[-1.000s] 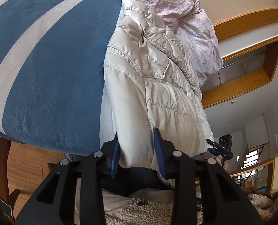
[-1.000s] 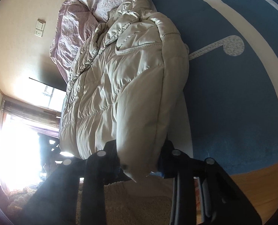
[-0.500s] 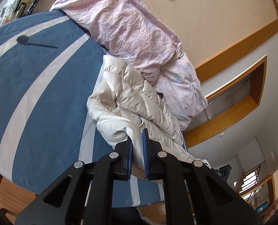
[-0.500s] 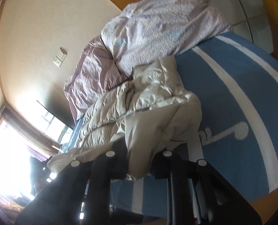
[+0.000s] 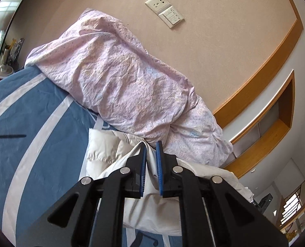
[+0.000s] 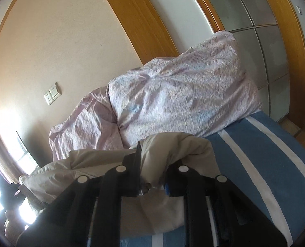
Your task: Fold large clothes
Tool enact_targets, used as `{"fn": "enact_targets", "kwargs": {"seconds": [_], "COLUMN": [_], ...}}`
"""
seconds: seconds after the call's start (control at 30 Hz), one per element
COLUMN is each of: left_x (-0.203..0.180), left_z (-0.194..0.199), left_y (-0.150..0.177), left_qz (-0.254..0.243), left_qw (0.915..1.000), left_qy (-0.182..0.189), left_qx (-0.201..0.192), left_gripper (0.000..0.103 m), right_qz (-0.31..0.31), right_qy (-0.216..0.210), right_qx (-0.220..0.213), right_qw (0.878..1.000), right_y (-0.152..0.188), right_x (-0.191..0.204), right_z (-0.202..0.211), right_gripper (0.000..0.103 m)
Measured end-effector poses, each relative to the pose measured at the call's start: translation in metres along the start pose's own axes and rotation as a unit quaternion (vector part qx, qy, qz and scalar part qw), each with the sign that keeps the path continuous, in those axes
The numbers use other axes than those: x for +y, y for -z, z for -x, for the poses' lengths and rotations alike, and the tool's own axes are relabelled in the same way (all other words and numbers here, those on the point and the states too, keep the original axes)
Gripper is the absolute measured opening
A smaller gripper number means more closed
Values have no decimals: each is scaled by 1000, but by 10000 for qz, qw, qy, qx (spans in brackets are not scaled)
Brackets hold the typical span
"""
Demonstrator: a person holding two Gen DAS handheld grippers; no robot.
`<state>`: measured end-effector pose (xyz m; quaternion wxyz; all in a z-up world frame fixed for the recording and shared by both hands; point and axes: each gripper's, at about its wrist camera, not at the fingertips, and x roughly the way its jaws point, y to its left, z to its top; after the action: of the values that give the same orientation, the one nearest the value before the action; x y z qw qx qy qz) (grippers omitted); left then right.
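A cream puffer jacket (image 5: 103, 150) lies on a blue bed cover with white stripes (image 5: 35, 123). My left gripper (image 5: 151, 146) is shut on the jacket's lower edge, white fabric pinched between its blue pads, and holds it lifted off the bed. In the right wrist view the same jacket (image 6: 185, 144) bulges over my right gripper (image 6: 152, 156), which is shut on a thick bunch of its fabric; the right fingertip is hidden under the cloth. The jacket's far part rests against the bedding.
A crumpled pink quilt (image 5: 121, 82) is heaped at the head of the bed against a beige wall with a socket and switch plate (image 5: 164, 10). Wood-framed sliding doors (image 6: 261, 41) stand beyond the bed. A cluttered bedside surface (image 5: 2, 61) is at far left.
Both grippers closed on the jacket's lower edge and lifted it up and toward the quilt. The views tilted up from the bed to the wall, and the jacket folded over itself.
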<state>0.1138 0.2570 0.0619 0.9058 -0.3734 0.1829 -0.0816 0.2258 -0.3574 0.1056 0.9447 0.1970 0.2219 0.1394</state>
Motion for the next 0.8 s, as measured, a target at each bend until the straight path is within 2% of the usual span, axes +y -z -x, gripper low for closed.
{"fn": "enact_targets", "kwargs": {"seconds": [0.1, 0.23, 0.47, 0.53, 0.6, 0.63, 0.67, 0.7, 0.73, 0.77, 0.8], "left_x": [-1, 15, 52, 58, 64, 66, 68, 68, 65, 61, 55], "left_z": [-35, -87, -160, -172, -176, -175, -173, -170, -165, -156, -146], "left_y": [-18, -31, -30, -27, -25, -25, -25, -27, -30, -33, -37], "left_qz": [-68, -60, 114, 130, 242, 366, 491, 551, 551, 511, 388], "left_qw": [9997, 9984, 9946, 9939, 9945, 9944, 9949, 9949, 9948, 9940, 9932], "left_qy": [-213, -551, -1025, -1081, -1009, -986, -884, -842, -858, -929, -984], "left_qx": [-74, -77, 145, 168, 147, 100, 67, 34, -70, -261, -491], "left_gripper": [9, 9, 9, 9, 10, 15, 22, 48, 80, 92, 99], "right_qz": [34, 224, 131, 130, 142, 118, 82, 40, 31, 93, 209], "right_qy": [367, 1063, 2023, 2185, 2210, 2154, 2078, 1981, 1917, 1950, 1947], "right_qx": [-79, -31, 596, 752, 893, 914, 879, 748, 538, 256, 9], "right_qw": [9993, 9941, 9774, 9729, 9711, 9722, 9742, 9773, 9800, 9804, 9806], "right_y": [-8, -6, 13, 18, 19, 17, 15, 12, 8, 5, 2], "right_x": [6, 11, -5, -8, -9, -10, -10, -10, -8, -4, 2], "right_z": [-43, -105, -205, -221, -232, -232, -229, -222, -213, -201, -189], "right_gripper": [17, 17, 20, 25, 42, 48, 60, 76, 83, 89, 89]}}
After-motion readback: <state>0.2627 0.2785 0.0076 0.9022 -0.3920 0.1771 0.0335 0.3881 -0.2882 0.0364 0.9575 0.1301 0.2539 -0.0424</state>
